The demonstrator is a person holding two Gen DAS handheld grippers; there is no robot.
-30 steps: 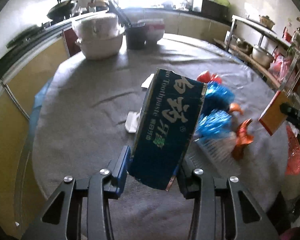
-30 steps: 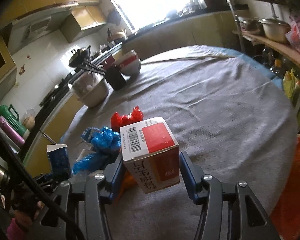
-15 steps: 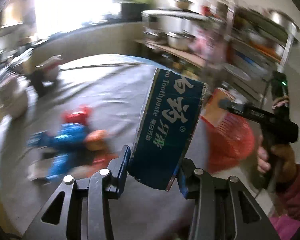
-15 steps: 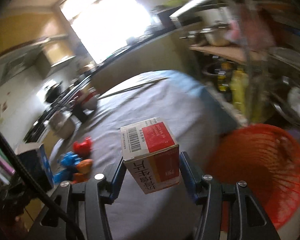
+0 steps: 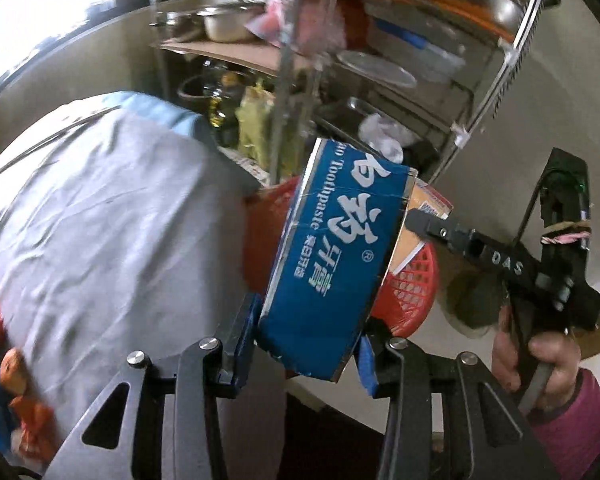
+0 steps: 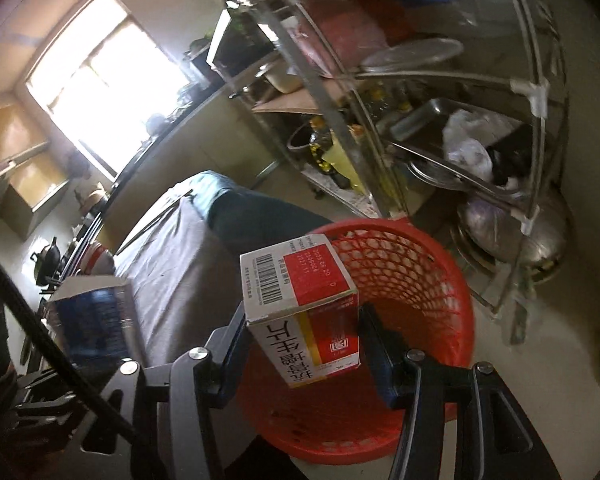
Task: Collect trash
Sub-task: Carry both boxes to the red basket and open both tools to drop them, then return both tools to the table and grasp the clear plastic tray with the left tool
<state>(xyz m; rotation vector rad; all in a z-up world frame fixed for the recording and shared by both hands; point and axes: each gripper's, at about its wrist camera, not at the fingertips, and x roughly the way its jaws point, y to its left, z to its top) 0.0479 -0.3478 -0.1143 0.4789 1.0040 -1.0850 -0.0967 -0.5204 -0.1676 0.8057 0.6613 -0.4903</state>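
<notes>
My left gripper [image 5: 306, 350] is shut on a blue toothpaste box [image 5: 336, 264] and holds it at the table's edge, beside the red mesh trash basket [image 5: 410, 280]. My right gripper [image 6: 304, 348] is shut on a red and white medicine box [image 6: 300, 300] and holds it over the open red basket [image 6: 412, 280] on the floor. The blue box also shows in the right wrist view [image 6: 94, 320] at the left. The right gripper with its box shows in the left wrist view [image 5: 428, 216] above the basket.
The grey-clothed round table [image 5: 100, 220] lies to the left, with red, blue and orange wrappers [image 5: 4, 392] at its near left edge. A metal rack [image 6: 440, 100] with pots, pans and bags stands just behind the basket. A kitchen counter [image 6: 100, 208] runs along the far wall.
Both grippers have swung right, away from the table top to the red basket on the floor, still holding their boxes. The right box now hangs over the basket's opening.
</notes>
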